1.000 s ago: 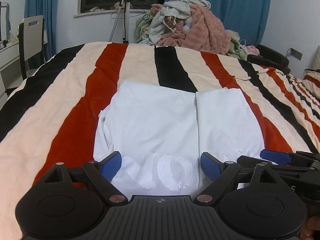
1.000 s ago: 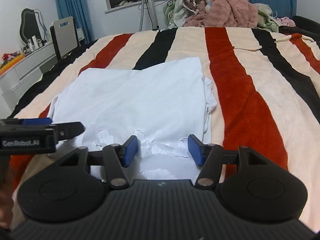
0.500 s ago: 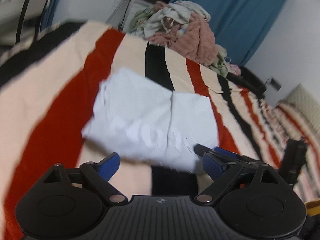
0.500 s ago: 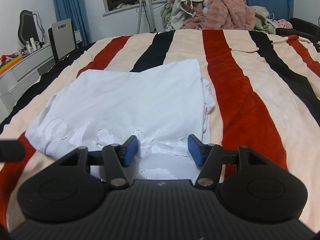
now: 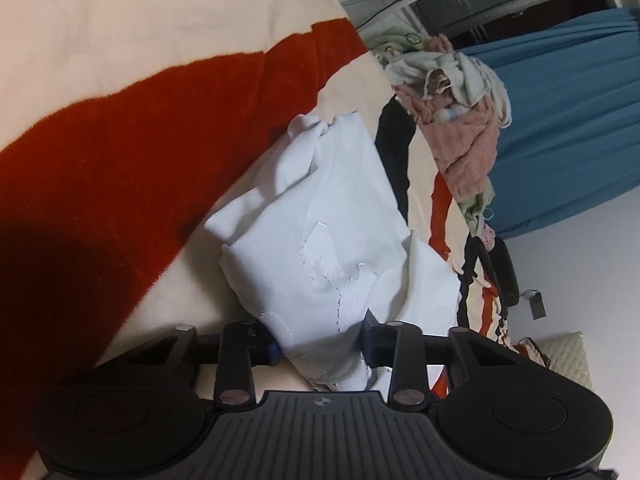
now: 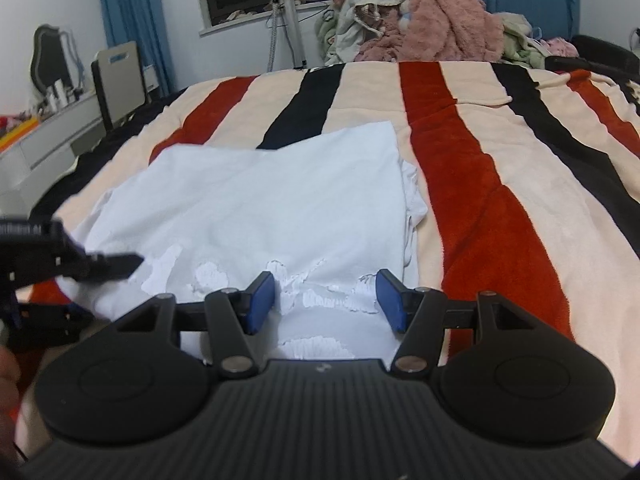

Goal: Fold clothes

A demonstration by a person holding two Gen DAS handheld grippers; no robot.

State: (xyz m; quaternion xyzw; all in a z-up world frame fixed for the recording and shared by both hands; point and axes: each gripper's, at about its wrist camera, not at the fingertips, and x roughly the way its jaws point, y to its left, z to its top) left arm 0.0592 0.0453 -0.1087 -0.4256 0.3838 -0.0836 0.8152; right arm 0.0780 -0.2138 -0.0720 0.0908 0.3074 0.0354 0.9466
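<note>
A white T-shirt (image 6: 256, 208) with a white printed pattern lies partly folded on the striped blanket (image 6: 480, 184). In the left wrist view the shirt (image 5: 320, 240) runs between my left gripper's (image 5: 320, 346) blue pads, which stand apart with the near left edge of the cloth bunched between them. The view is rolled sideways. My left gripper also shows in the right wrist view (image 6: 96, 268) at the shirt's left edge. My right gripper (image 6: 326, 300) is open over the shirt's near hem, holding nothing.
A pile of pink and grey clothes (image 6: 420, 20) sits at the far end of the bed. A chair (image 6: 116, 80) and a dresser (image 6: 40, 136) stand to the left. Blue curtains (image 5: 560, 120) hang behind.
My left gripper has swung left, rolled sideways and come onto the shirt's left edge, its pads now around the cloth. My right gripper has stayed in place.
</note>
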